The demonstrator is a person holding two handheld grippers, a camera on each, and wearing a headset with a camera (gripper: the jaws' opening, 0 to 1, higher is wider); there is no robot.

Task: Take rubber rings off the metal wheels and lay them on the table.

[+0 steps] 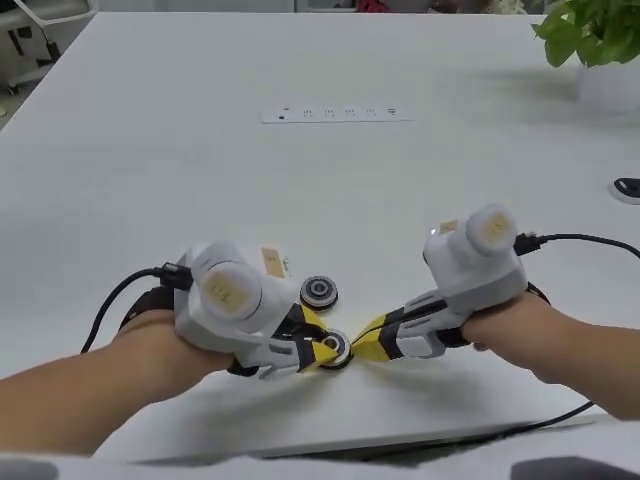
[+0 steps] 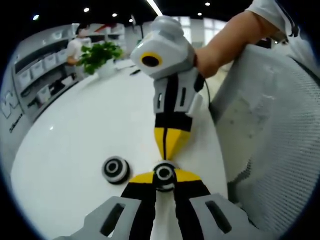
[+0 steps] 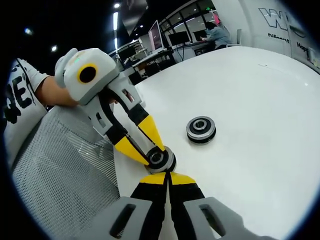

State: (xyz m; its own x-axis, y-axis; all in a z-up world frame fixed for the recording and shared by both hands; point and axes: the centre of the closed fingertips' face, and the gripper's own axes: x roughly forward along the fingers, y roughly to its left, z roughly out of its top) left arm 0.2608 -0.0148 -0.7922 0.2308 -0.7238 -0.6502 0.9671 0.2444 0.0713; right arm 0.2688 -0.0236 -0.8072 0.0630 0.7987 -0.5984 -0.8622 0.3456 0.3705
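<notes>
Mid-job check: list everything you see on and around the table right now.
table: one, white, under everything.
near wheel: one, silver and black, at the near edge.
far wheel: one, silver, black rubber ring on, free just beyond.
power strip: one, white, far centre.
plant: one, green, far right corner.
left hand-held gripper: white, yellow tips, shut on the near wheel.
right hand-held gripper: same colours, jaws shut, tips at that wheel's rim.

You hold the left gripper (image 1: pixel 318 352) angled right, jaws clamped on a wheel (image 1: pixel 337 346) | your right gripper (image 1: pixel 368 348) angled left, jaws pressed together, tips against that wheel | your forearms (image 1: pixel 570 352) reach inward from both sides.
</notes>
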